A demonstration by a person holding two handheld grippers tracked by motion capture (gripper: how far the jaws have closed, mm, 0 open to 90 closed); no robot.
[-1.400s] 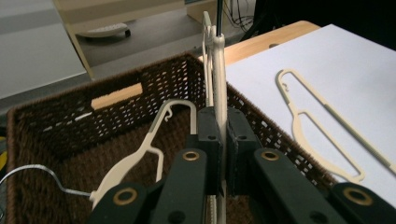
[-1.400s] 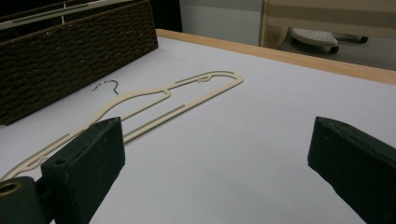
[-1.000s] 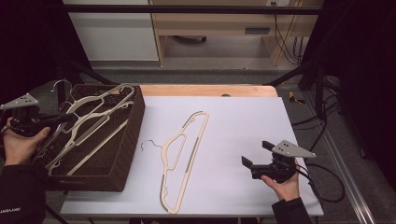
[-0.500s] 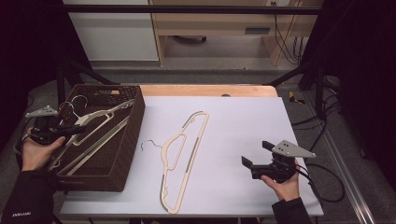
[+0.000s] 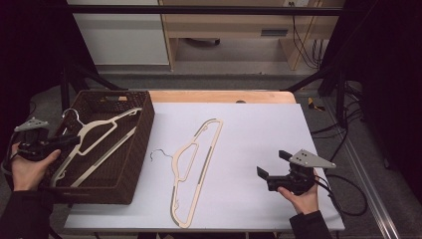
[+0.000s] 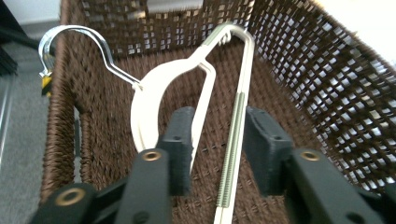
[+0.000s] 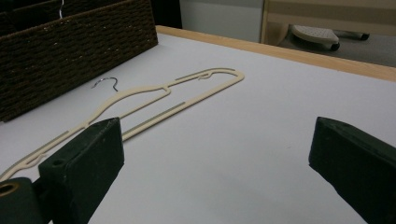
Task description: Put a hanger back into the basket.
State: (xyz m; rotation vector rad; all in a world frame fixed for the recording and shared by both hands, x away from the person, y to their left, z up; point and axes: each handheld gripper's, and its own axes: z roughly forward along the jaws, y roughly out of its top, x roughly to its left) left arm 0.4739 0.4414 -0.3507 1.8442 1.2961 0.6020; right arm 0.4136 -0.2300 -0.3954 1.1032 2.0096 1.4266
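Left tongs (image 5: 67,141) at the basket's (image 5: 130,184) near-left edge, jaws parted and just been opening; in the left gripper view the cream hanger's (image 6: 154,98) bars pass between the pads (image 6: 180,140) without being pressed. This hanger lies inside the basket, its metal hook (image 6: 74,39) over the far-left rim. Right tongs (image 5: 267,166) held near the bench's (image 5: 259,119) front right, jaws wide apart, nothing between them. A second hanger (image 5: 195,167) lies flat mid-bench, just right of the basket, hook (image 5: 158,153) pointing toward it, well apart from the right tongs.
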